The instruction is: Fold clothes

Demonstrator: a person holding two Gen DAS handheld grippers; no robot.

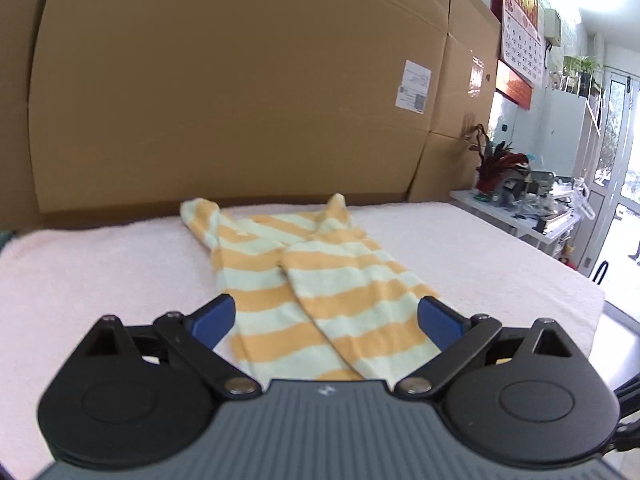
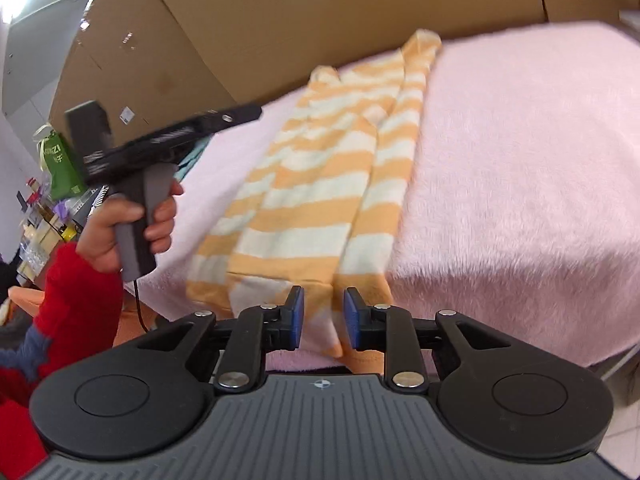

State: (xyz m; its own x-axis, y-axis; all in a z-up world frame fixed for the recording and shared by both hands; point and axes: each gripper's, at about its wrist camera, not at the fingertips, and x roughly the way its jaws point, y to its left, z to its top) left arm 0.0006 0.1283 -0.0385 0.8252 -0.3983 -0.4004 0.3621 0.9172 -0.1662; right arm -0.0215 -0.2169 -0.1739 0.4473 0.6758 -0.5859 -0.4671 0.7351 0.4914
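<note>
An orange-and-cream striped garment [image 1: 320, 280] [image 2: 320, 184] lies folded lengthwise into a long strip on the pink fleece cover [image 1: 480, 248] [image 2: 520, 160]. My left gripper [image 1: 326, 306] hovers over its near end, blue pads wide apart and gripping nothing. In the right wrist view, a hand [image 2: 136, 220] in a red sleeve holds the left gripper [image 2: 244, 113] above the cover's left side. My right gripper [image 2: 324, 298] is at the hem that hangs over the front edge. Its pads stand a little apart with fabric showing in the gap, not pressed.
Big cardboard boxes [image 1: 240, 80] [image 2: 280, 0] wall off the far side of the cover. A white side table [image 1: 516, 208] with plants and clutter stands to the right, under a wall calendar [image 1: 520, 20]. A green bag [image 2: 60, 164] and shelves sit at the left.
</note>
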